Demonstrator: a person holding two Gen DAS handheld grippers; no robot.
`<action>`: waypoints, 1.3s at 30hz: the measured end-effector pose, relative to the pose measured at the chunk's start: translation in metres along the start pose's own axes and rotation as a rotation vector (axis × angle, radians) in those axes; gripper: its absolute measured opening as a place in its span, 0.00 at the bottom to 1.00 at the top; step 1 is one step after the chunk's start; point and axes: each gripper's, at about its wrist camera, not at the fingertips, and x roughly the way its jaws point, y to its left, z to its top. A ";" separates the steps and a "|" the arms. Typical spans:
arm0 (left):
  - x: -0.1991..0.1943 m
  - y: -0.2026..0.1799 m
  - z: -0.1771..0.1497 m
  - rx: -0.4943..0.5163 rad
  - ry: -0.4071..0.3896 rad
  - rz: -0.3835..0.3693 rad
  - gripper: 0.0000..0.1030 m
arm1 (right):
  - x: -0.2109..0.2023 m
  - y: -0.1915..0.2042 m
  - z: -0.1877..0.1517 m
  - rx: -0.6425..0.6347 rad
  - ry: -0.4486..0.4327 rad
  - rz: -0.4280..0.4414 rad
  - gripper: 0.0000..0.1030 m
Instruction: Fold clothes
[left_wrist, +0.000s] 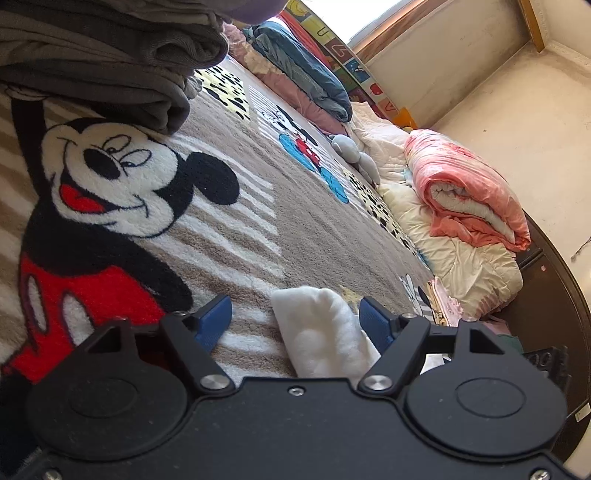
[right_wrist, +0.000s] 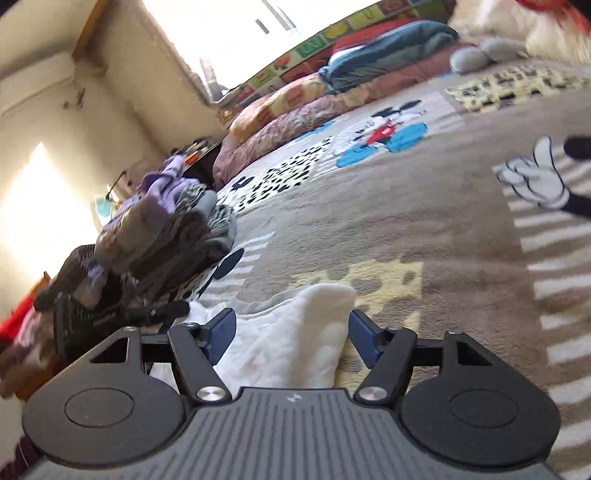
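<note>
A white fleecy cloth (left_wrist: 325, 332), soft and lumpy with a rounded folded end, is seen lying on the cartoon-mouse blanket (left_wrist: 236, 221) that covers the bed. In the left wrist view it is found between the blue pads of the left gripper (left_wrist: 295, 317), whose jaws are held wide; the cloth is just beside the right-hand pad, and no pressing on it can be made out. In the right wrist view the same white cloth (right_wrist: 295, 332) is spread lower and wider, with a quilted-looking layer beneath the fleecy fold. The right gripper (right_wrist: 291, 328) is likewise held wide around it, with the fold just beside one pad and no grip shown. Farther off, a stack of folded grey garments (left_wrist: 103, 59) is seen on the blanket. A heap of grey and purple clothes (right_wrist: 166, 221) is set at the bed's edge. Beyond, a rolled pink quilt (left_wrist: 469, 192) and a blue quilt (left_wrist: 303, 62) are piled near the wall.
</note>
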 end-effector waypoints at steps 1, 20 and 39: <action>0.001 -0.001 0.000 0.007 0.004 -0.005 0.73 | 0.007 -0.010 0.001 0.042 0.004 0.013 0.70; 0.005 -0.019 -0.008 0.129 -0.006 -0.063 0.24 | 0.042 -0.028 0.006 0.063 0.051 0.167 0.26; -0.098 -0.098 -0.061 0.595 -0.281 -0.184 0.23 | -0.081 0.063 -0.023 -0.363 -0.252 0.263 0.25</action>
